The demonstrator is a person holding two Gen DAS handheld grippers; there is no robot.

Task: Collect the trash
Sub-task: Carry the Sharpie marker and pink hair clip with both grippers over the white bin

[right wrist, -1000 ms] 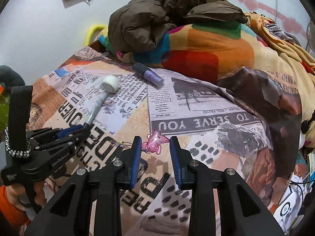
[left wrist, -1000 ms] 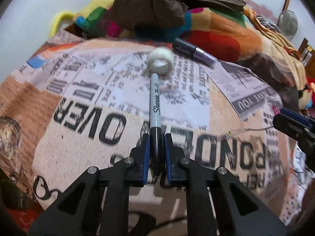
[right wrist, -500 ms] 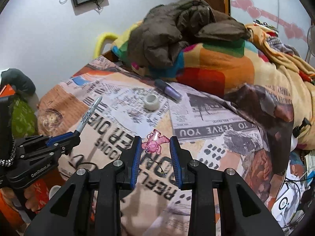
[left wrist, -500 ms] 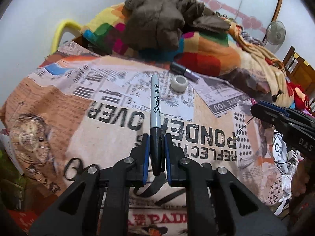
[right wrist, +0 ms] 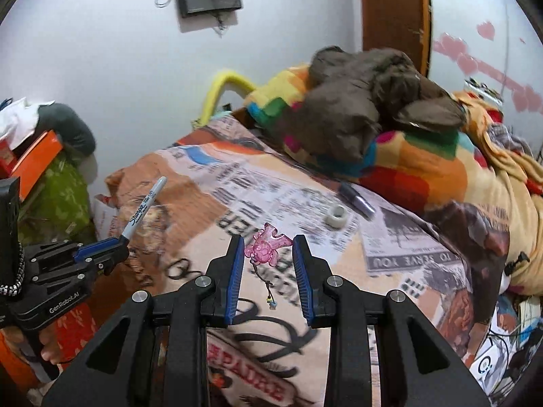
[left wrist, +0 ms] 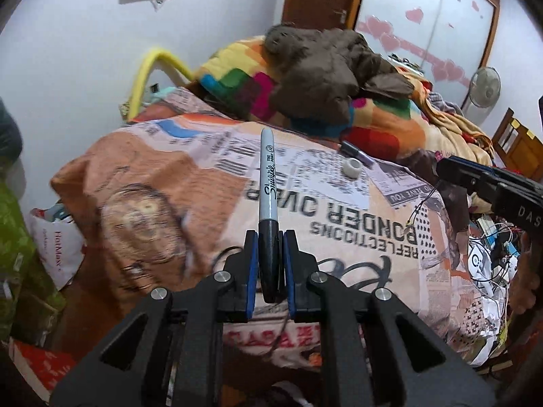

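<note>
Left gripper (left wrist: 269, 264): clamped on marker (left wrist: 268, 183).
Right gripper (right wrist: 268, 264): pinching pink charm (right wrist: 266, 247).
Left behind: tape roll (right wrist: 336, 217), purple tube (right wrist: 356, 198), far on bedspread (right wrist: 390, 247).

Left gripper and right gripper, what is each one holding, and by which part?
Left gripper: Sharpie marker, by its black cap end. Right gripper: pink charm, by its sides.

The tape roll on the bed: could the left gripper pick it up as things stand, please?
Probably not: the left gripper is already shut on a marker; the tape roll itself lies uncovered.
</note>
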